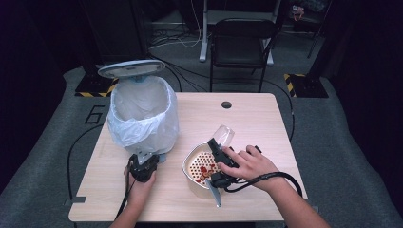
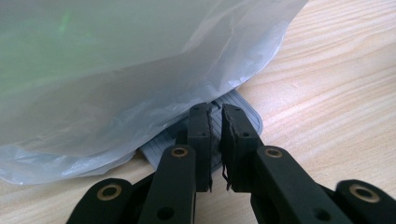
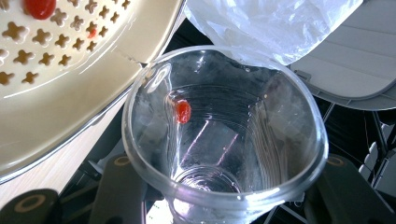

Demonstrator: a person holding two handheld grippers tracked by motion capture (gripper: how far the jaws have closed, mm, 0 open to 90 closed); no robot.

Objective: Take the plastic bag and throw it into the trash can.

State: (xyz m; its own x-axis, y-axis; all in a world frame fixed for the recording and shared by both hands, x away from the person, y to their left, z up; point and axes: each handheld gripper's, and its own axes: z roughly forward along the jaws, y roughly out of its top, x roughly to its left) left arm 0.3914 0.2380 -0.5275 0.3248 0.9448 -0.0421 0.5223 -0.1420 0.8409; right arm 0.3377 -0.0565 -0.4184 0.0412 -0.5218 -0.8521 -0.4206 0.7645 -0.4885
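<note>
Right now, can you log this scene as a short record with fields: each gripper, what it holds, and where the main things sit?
left gripper: shut, jaw tips pressing on the grey pedal at the foot of the bin
bin: lined with a white bag, lid raised
right gripper: shut on a clear plastic cup, tilted over the strainer basket
cup contents: one red piece stuck inside
strainer basket: cream, perforated, red pieces in it

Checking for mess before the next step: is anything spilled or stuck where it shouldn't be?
One small red piece clings to the inside wall of the clear cup in the right gripper; the rest lie in the perforated basket. No spill shows on the table.
</note>
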